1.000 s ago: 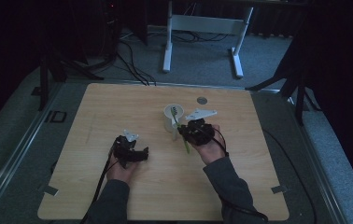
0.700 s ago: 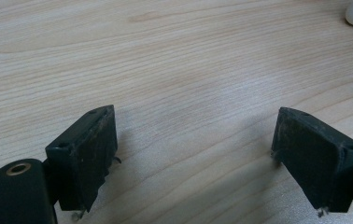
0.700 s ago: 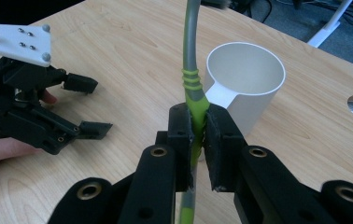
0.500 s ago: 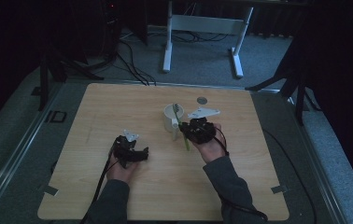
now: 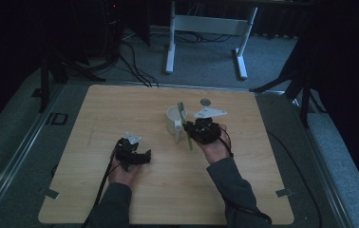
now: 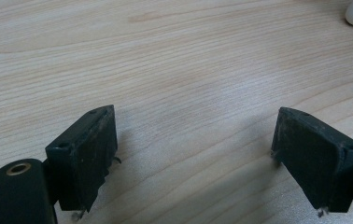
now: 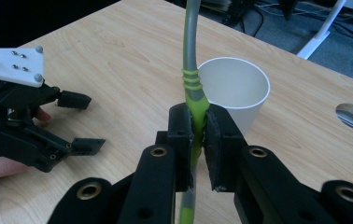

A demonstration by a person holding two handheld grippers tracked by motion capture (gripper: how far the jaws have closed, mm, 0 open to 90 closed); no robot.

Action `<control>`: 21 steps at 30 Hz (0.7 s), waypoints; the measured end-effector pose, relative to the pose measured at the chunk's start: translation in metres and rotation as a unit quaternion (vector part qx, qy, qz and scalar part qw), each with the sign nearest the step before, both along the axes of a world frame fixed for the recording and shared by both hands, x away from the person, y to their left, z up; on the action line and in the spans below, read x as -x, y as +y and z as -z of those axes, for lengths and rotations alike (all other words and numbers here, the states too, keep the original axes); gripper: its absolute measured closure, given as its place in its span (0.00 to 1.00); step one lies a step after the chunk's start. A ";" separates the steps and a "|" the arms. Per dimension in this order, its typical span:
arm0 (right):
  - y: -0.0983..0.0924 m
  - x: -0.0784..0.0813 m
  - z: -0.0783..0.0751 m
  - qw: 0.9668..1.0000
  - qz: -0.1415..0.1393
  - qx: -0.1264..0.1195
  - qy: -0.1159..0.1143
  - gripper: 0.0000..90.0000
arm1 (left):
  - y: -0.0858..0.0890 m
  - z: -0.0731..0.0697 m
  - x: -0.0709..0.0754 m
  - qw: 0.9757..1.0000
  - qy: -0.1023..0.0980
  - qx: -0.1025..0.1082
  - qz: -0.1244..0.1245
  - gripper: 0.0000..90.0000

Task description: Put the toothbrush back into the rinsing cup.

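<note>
**A:** What is nearest the camera, and how many grippers are there?

**B:** Two, one in each of the person's hands. In the high view the left gripper (image 5: 145, 155) lies low over the wooden table (image 5: 97, 118), toward its near left. Its own view shows its two black jaws spread wide, with bare wood grain between them.

**A:** And the other one?

**B:** The right gripper (image 7: 198, 128) is just past the table's middle, with its jaws pressed together on one toothbrush (image 7: 194, 95). They pinch the bright green part of the handle; above that, the stem turns grey and rises out of the top of the right gripper view.

**A:** What lies beyond it?

**B:** One white cup (image 7: 234, 91), upright and open at the top, standing just behind the pinched toothbrush. In the high view the toothbrush (image 5: 185, 127) slants beside the cup (image 5: 174, 119), its upper end over the rim. Farther off there is one round hole (image 5: 205, 101) in the table, near the far edge.

**A:** Any labels or writing?

**B:** None that I can read.
</note>
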State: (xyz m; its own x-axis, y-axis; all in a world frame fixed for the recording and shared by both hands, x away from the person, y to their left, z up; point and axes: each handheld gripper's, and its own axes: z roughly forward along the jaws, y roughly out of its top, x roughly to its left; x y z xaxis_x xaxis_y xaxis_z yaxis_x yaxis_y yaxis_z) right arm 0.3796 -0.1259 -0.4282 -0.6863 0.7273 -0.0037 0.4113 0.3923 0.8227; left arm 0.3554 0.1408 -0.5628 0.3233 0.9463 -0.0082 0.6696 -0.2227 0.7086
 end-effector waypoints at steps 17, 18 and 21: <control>-0.005 -0.001 0.000 1.000 0.012 -0.020 -0.015 0.90 | 0.000 0.000 0.000 1.000 0.000 0.000 0.000 0.16; -0.005 -0.001 0.000 1.000 0.013 -0.021 -0.015 0.90 | 0.000 0.000 0.000 1.000 0.000 0.000 0.000 0.16; -0.006 -0.002 0.000 1.000 0.014 -0.023 -0.016 0.90 | 0.000 0.000 0.000 1.000 0.000 -0.001 0.000 0.16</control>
State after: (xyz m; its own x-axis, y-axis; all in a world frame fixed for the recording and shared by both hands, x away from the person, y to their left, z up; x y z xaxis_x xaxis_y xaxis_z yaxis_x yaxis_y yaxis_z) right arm 0.3813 -0.1317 -0.4281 -0.6656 0.7462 0.0097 0.3953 0.3416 0.8527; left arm 0.3554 0.1408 -0.5627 0.3237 0.9461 -0.0072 0.6698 -0.2237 0.7080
